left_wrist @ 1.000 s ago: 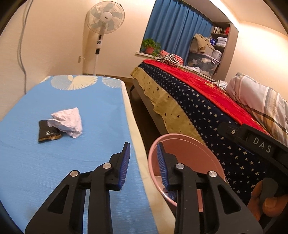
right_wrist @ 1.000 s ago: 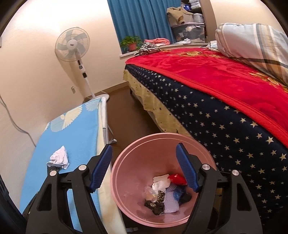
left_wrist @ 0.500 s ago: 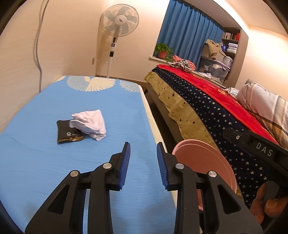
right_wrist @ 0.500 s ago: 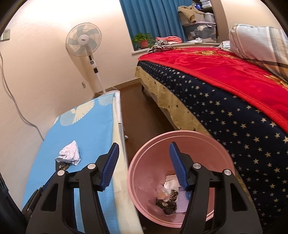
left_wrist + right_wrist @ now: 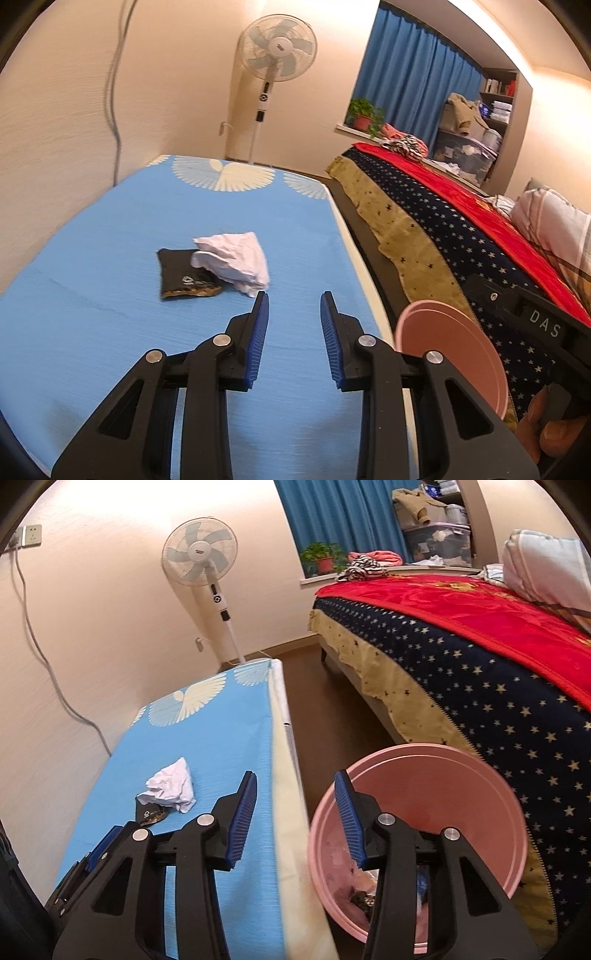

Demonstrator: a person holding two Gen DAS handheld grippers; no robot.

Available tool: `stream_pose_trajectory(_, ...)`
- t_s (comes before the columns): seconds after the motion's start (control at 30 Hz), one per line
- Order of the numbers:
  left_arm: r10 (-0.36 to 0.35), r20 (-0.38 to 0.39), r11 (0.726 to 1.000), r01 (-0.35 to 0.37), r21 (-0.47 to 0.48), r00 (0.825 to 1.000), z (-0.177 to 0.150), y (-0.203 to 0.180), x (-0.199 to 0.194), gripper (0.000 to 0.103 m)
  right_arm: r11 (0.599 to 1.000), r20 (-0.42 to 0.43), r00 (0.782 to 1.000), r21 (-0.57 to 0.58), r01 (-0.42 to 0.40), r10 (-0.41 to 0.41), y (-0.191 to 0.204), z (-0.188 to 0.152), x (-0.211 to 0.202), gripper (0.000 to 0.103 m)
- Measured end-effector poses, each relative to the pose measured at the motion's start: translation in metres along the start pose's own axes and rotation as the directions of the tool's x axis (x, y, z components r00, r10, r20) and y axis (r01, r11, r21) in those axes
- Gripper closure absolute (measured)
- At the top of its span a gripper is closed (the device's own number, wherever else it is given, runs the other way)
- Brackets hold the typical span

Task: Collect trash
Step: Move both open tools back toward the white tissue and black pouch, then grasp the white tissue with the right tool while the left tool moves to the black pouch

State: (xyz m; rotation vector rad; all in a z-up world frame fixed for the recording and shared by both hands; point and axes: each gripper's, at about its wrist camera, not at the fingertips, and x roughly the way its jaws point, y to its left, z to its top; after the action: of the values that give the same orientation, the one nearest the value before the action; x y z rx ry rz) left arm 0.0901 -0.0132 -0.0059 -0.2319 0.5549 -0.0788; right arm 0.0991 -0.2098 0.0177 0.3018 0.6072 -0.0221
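A crumpled white tissue (image 5: pixel 236 260) lies on the blue-covered table (image 5: pixel 110 314), overlapping a black wrapper (image 5: pixel 184 275). My left gripper (image 5: pixel 293 297) hovers just in front and to the right of the tissue, jaws a little apart with nothing between them. The same tissue (image 5: pixel 170 784) and wrapper (image 5: pixel 151 814) show in the right wrist view. My right gripper (image 5: pixel 295 775) hangs over the gap between the table edge and the pink bin (image 5: pixel 443 775), its jaws closing on nothing. The bin holds several scraps of trash (image 5: pixel 364 897).
A bed (image 5: pixel 480 664) with a starred navy and red blanket runs along the right, with brown floor (image 5: pixel 306 686) between it and the table. A standing fan (image 5: pixel 275 55) is at the far wall. A cable (image 5: pixel 44 664) hangs down the left wall.
Both views have swung left, toward the table. The tissue and wrapper now sit closer to my left gripper. The right jaws have narrowed and no longer frame the bin's inside.
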Motion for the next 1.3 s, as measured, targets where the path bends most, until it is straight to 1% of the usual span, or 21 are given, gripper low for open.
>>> stream_pose_trajectory(0.13, 0.037, 0.008, 0.999, -0.036, -0.028, 0.999, 0.002, 0.014, 0.000, 0.074, 0.999, -0.006, 0.999, 0.001, -0.036, 0.036, 0.008, -0.003, 0.009, 0.059)
stream_pose_trajectory(0.33, 0.109, 0.018, 0.992, -0.107, -0.073, 0.994, 0.008, 0.040, 0.002, 0.074, 0.994, -0.023, 0.994, -0.018, -0.109, 0.108, 0.030, -0.007, 0.027, 0.059)
stream_pose_trajectory(0.5, 0.162, 0.013, 0.978, -0.158, -0.136, 0.987, 0.013, 0.067, 0.003, 0.074, 0.986, -0.066, 0.984, -0.031, -0.165, 0.163, 0.050, -0.013, 0.050, 0.059)
stream_pose_trajectory(0.63, 0.187, 0.007, 0.969, -0.184, -0.164, 0.982, 0.018, 0.082, 0.005, 0.074, 0.975, -0.101, 0.971, -0.032, -0.221, 0.217, 0.064, -0.014, 0.067, 0.059)
stream_pose_trajectory(0.77, 0.205, -0.004, 0.961, -0.202, -0.189, 0.979, 0.022, 0.094, 0.010, 0.074, 0.963, -0.121, 0.959, -0.051, -0.265, 0.257, 0.078, -0.009, 0.082, 0.058)
stream_pose_trajectory(0.9, 0.227, -0.019, 0.952, -0.226, -0.208, 0.974, 0.026, 0.103, 0.018, 0.074, 0.959, -0.155, 0.950, -0.038, -0.282, 0.273, 0.088, -0.010, 0.104, 0.057)
stream_pose_trajectory(0.97, 0.235, -0.032, 0.948, -0.236, -0.211, 0.972, 0.027, 0.106, 0.023, 0.074, 0.958, -0.175, 0.946, -0.046, -0.284, 0.272, 0.095, -0.013, 0.116, 0.052)
stream_pose_trajectory(1.0, 0.236, -0.038, 0.947, -0.239, -0.214, 0.971, 0.027, 0.107, 0.026, 0.074, 0.957, -0.187, 0.942, -0.039, -0.289, 0.277, 0.098, -0.014, 0.122, 0.051)
stream_pose_trajectory(1.17, 0.236, -0.055, 0.944, -0.243, -0.226, 0.970, 0.029, 0.116, 0.036, 0.074, 0.949, -0.242, 0.923, -0.018, -0.314, 0.301, 0.110, -0.014, 0.150, 0.048)
stream_pose_trajectory(1.23, 0.228, -0.073, 0.942, -0.239, -0.234, 0.971, 0.030, 0.120, 0.043, 0.074, 0.950, -0.261, 0.917, -0.007, -0.313, 0.300, 0.113, -0.015, 0.160, 0.048)
stream_pose_trajectory(1.3, 0.214, -0.094, 0.944, -0.230, -0.235, 0.972, 0.030, 0.120, 0.049, 0.074, 0.948, -0.285, 0.907, 0.010, -0.319, 0.309, 0.113, -0.016, 0.168, 0.048)
